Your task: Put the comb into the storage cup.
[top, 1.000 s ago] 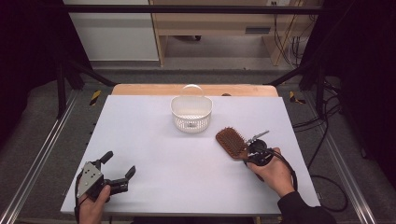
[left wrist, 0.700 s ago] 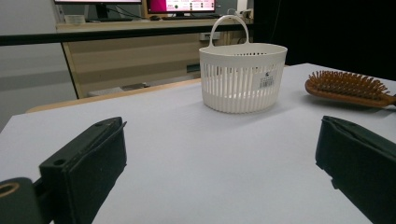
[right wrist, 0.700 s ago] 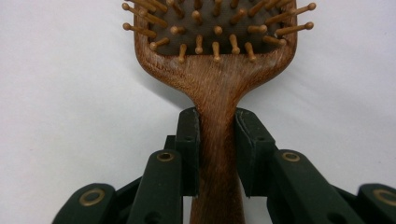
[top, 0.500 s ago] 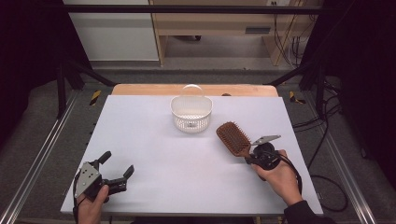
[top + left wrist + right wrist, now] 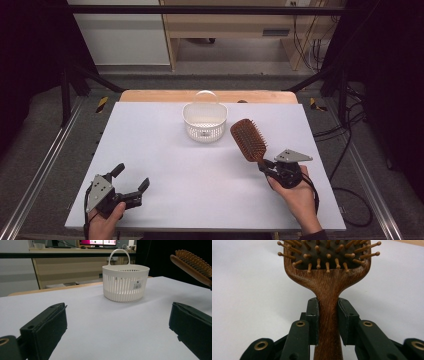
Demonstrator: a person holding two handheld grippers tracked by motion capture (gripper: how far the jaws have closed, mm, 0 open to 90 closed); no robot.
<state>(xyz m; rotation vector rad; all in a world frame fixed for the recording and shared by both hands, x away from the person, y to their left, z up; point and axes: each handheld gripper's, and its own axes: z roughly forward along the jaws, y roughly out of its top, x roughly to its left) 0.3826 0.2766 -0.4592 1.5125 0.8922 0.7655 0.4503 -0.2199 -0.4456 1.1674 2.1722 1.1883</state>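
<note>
A brown wooden hairbrush with pin bristles is lifted off the white table, head pointing up and left toward the basket. My right gripper is shut on its handle, both pads pressing the narrow neck below the bristled head. A white slotted basket with a loop handle stands at the table's far middle; it is upright in the left gripper view. My left gripper rests low at the near left corner, jaws wide open with nothing between them. The brush head shows at the upper right of that view.
The white table top stretches between the two hands, with a wooden strip along its far edge. Metal frame rails run along both sides. Cables lie on the floor at the right.
My right gripper has carried the hairbrush up and a little toward the basket, the head now raised off the table. The left gripper has stayed put.
</note>
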